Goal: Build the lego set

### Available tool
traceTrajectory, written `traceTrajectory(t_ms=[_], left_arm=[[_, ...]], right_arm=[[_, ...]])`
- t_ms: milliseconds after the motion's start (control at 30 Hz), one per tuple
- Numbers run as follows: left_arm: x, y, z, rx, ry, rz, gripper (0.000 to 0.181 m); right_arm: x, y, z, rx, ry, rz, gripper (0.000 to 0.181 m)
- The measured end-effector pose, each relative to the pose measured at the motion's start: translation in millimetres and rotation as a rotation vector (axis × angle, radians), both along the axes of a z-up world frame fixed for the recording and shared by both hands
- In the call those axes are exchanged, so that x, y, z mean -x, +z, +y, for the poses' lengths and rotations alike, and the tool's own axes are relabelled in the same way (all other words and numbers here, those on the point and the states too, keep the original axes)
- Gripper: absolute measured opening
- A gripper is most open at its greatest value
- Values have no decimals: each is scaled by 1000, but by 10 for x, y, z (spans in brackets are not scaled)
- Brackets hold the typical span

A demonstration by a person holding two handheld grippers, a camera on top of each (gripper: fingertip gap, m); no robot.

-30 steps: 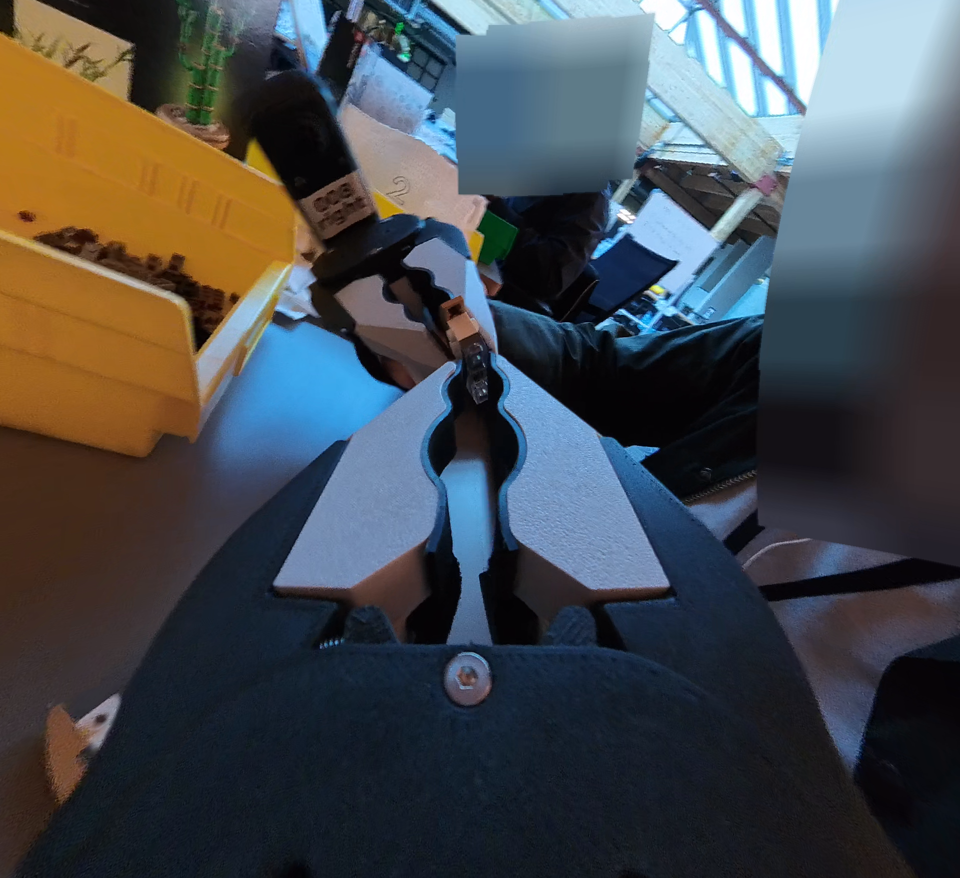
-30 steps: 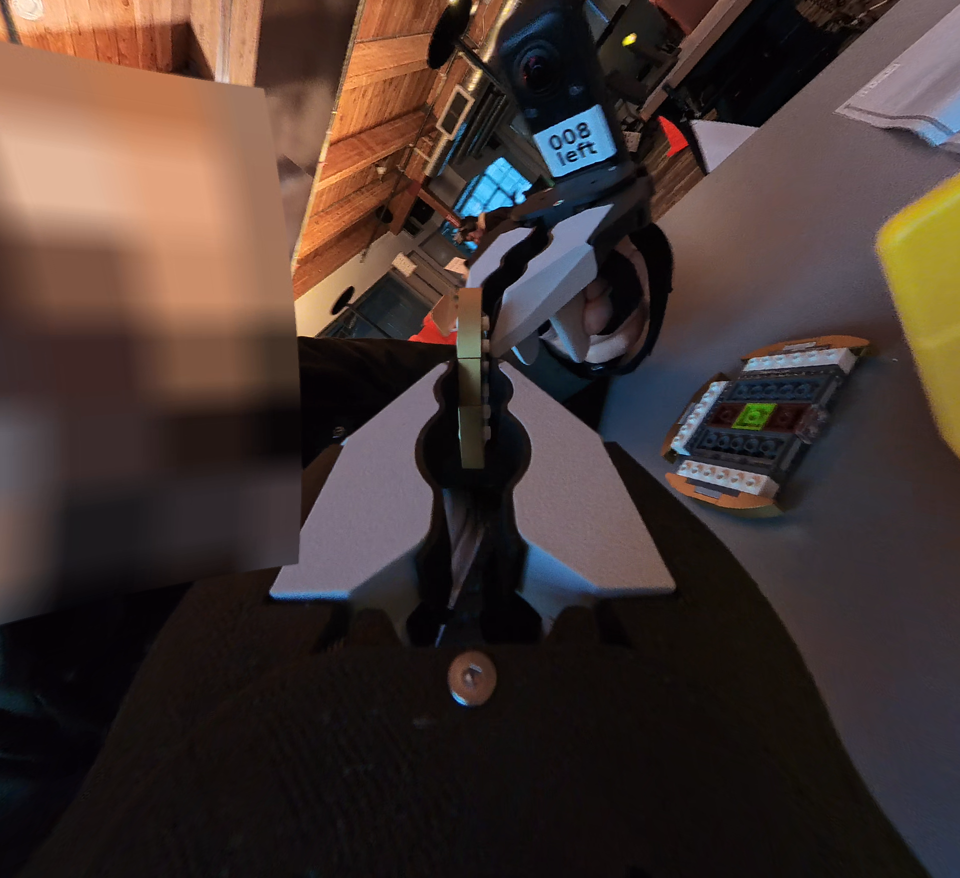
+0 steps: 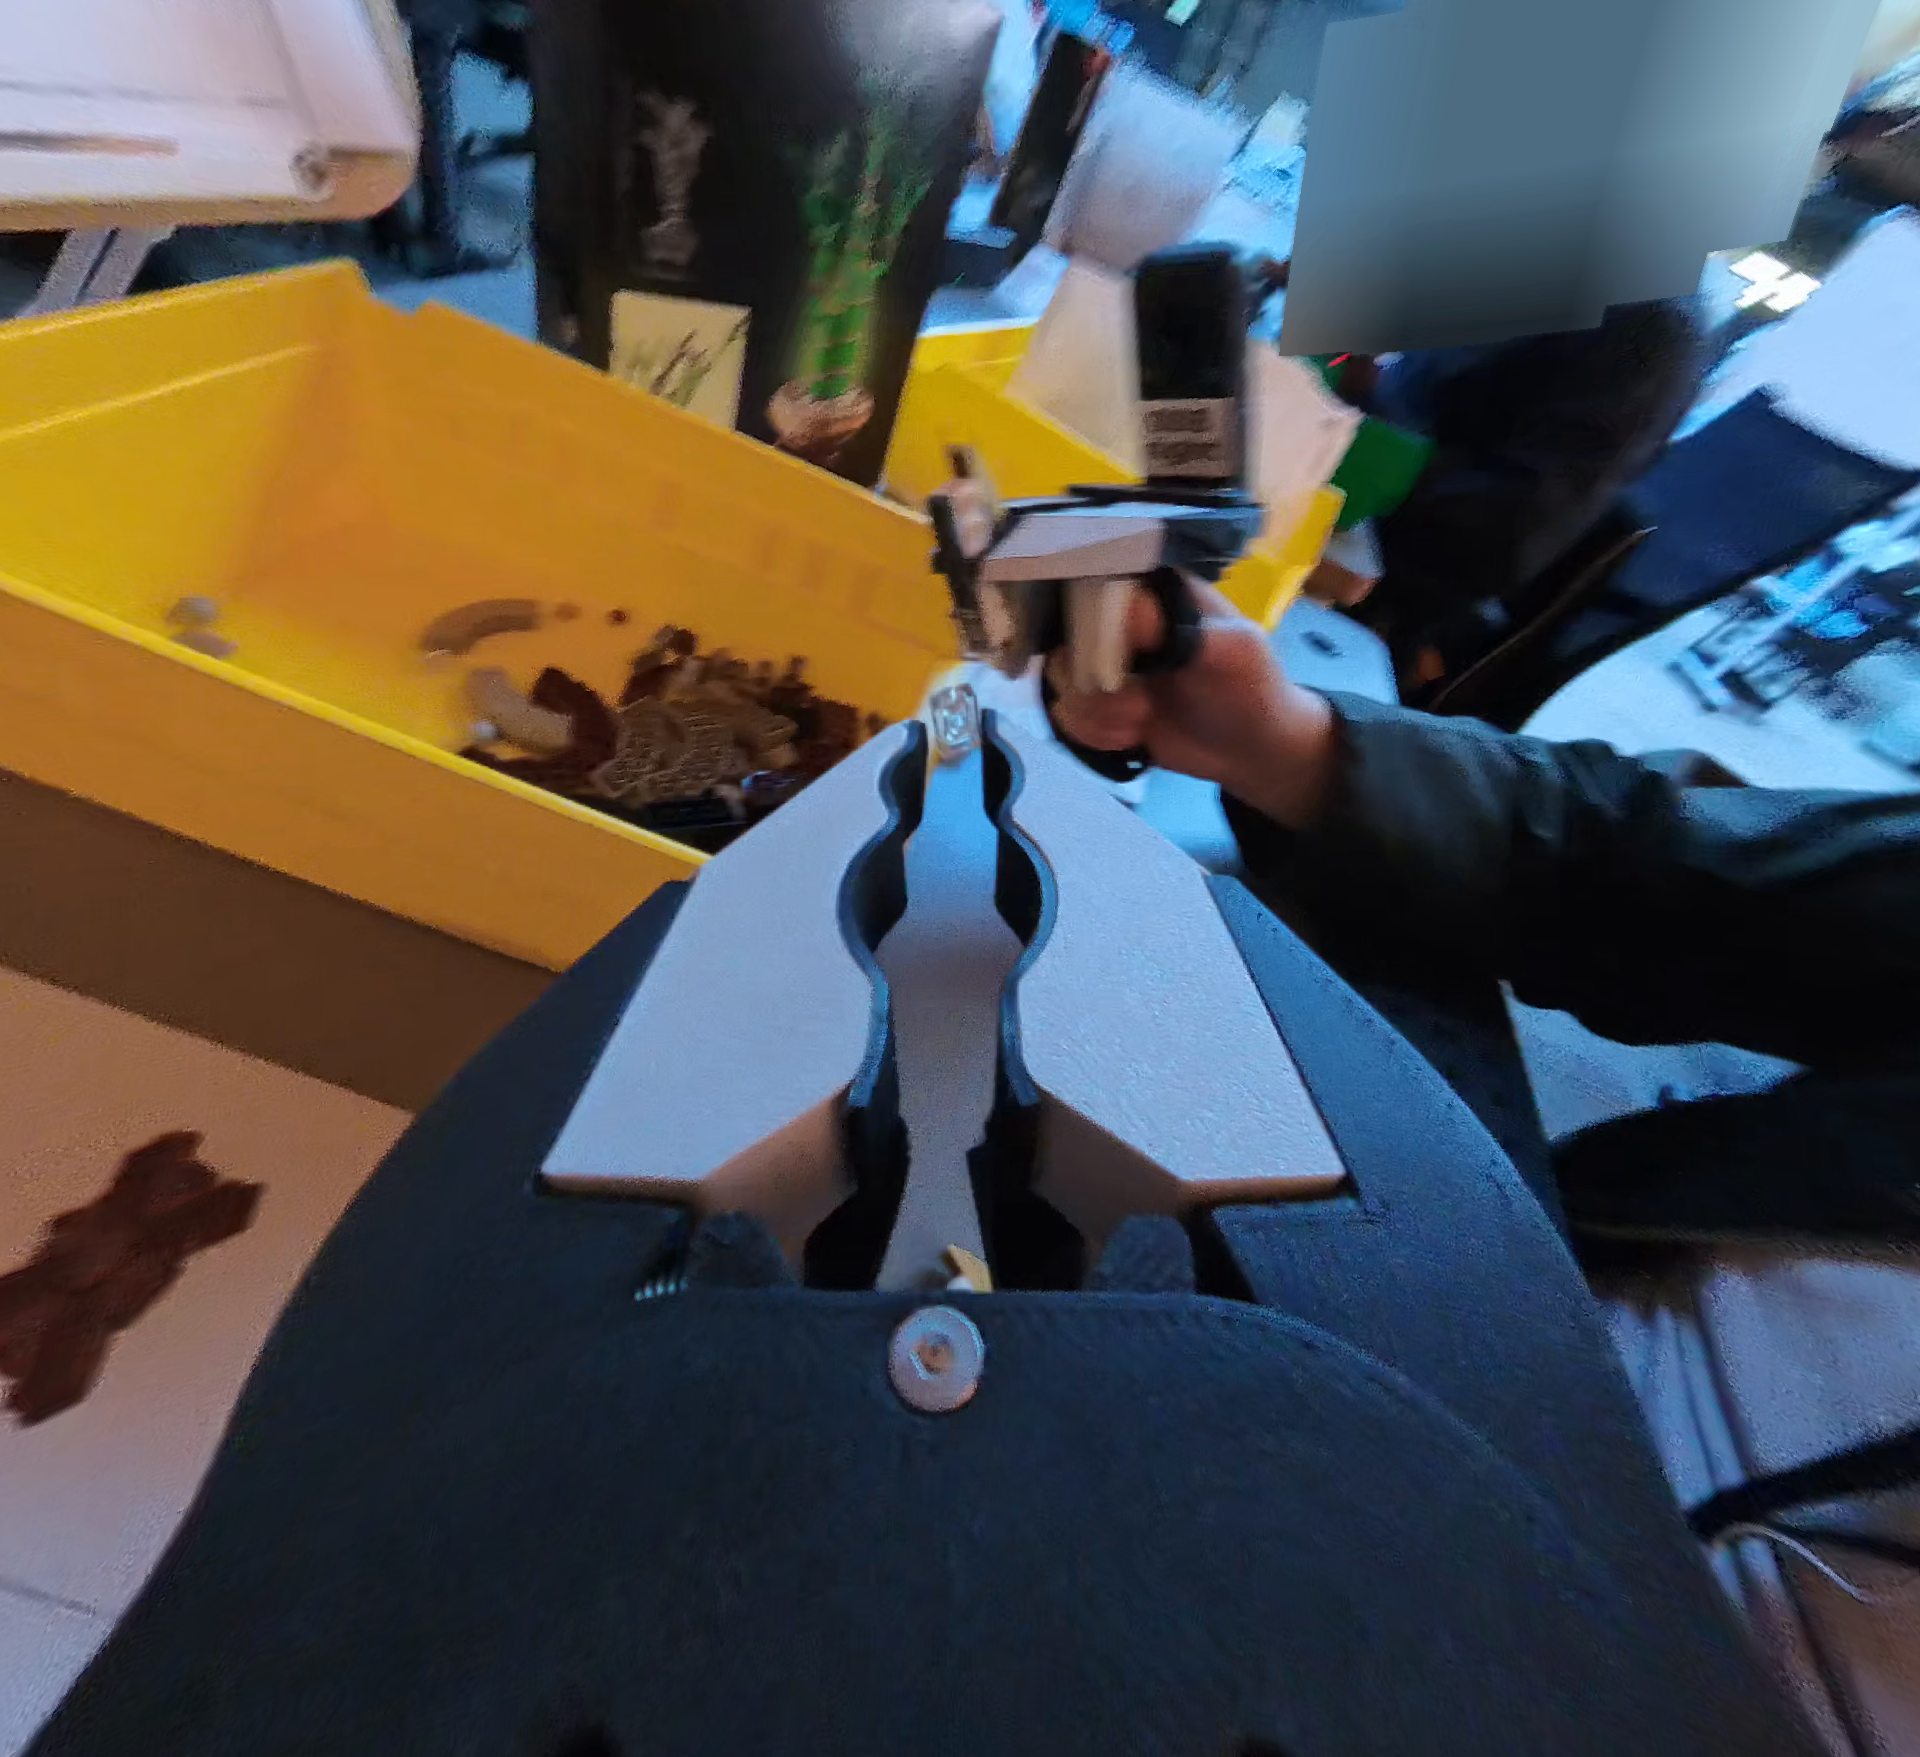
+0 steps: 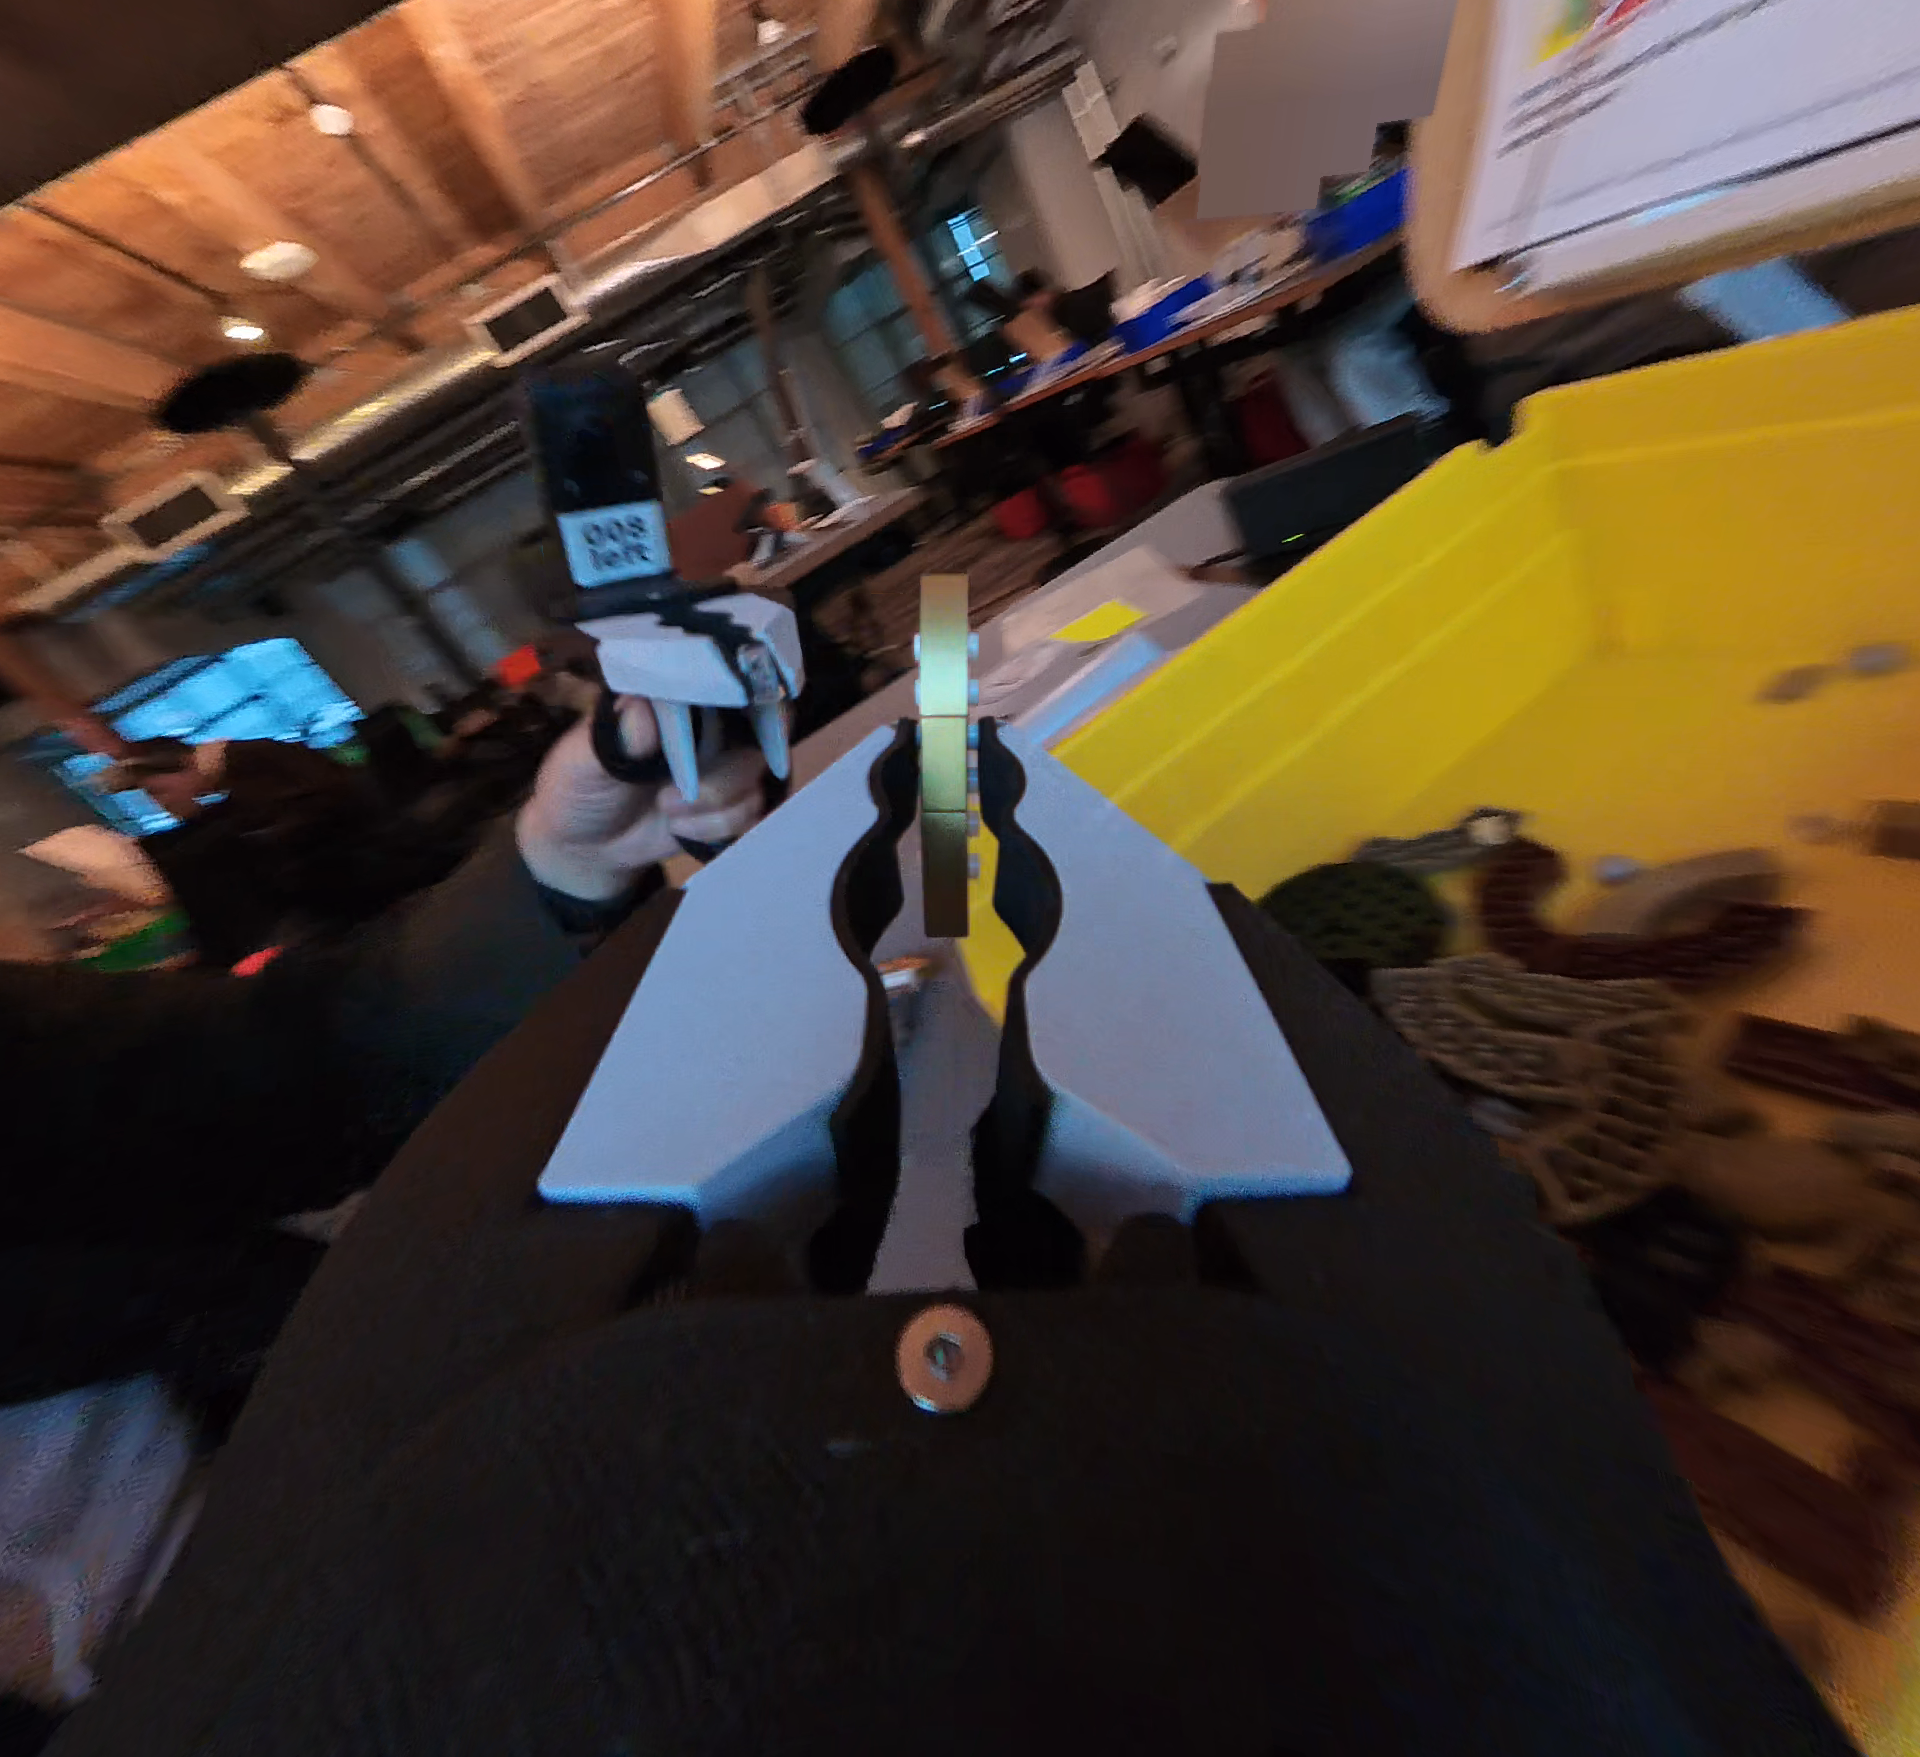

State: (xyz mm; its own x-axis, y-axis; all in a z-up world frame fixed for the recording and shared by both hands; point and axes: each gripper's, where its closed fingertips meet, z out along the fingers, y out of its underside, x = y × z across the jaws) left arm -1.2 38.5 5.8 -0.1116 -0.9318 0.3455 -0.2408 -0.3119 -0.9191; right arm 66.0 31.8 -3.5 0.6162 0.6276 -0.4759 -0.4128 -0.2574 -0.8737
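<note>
My left gripper [image 3: 954, 733] is shut on a small clear lego piece [image 3: 953, 722] at its fingertips, held in the air. My right gripper [image 4: 943, 751] is shut on a thin tan lego plate [image 4: 943, 751] held on edge, sticking out past the fingertips. In the left wrist view the right gripper [image 3: 971, 564] is a little beyond and above my left one, held by a hand [image 3: 1195, 689]. In the right wrist view the left gripper [image 4: 764, 679] is off to the left, apart from the tan plate.
A yellow bin [image 3: 312, 481] with brown and tan lego pieces [image 3: 686, 731] lies to the left; it also shows in the right wrist view [image 4: 1558, 627]. A black lego box [image 3: 748, 149] stands behind it. A second yellow bin [image 3: 997, 429] is farther back. One gripper's finger ends stand about 8 cm off the other's.
Both grippers have swung toward the yellow bin and drawn apart; a second ago their tips met with the two pieces touching. Each still holds its piece.
</note>
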Motion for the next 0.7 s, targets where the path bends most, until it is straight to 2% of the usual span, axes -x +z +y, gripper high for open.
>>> traceTrajectory(t_ms=[67,133,200,267,367,467,567,667,700], left_arm=[[-233,-54,135,-1,5,100,14],[-421,-132,287,6,29,170,31],[-511,-141,392,11,52,170,44],[-485,-80,411,12,57,129,46],[-394,33,183,16,-21,50,35],[-416,134,-198,113,-172,-19,29],[-481,145,-391,188,-249,-30,28],[-532,39,-420,172,-242,2,27],[-539,17,-425,165,-242,5,21]], right_arm=[[-90,7,21,-12,-55,-13,9],[-125,-10,34,-1,-65,6,9],[-140,-39,46,15,-60,30,9],[-151,-30,46,16,-50,64,9],[-50,136,-50,-3,91,239,9],[50,298,-168,2,272,468,8],[135,299,-198,9,315,482,8],[193,310,-226,-5,325,446,8],[202,308,-226,-8,323,437,8]])
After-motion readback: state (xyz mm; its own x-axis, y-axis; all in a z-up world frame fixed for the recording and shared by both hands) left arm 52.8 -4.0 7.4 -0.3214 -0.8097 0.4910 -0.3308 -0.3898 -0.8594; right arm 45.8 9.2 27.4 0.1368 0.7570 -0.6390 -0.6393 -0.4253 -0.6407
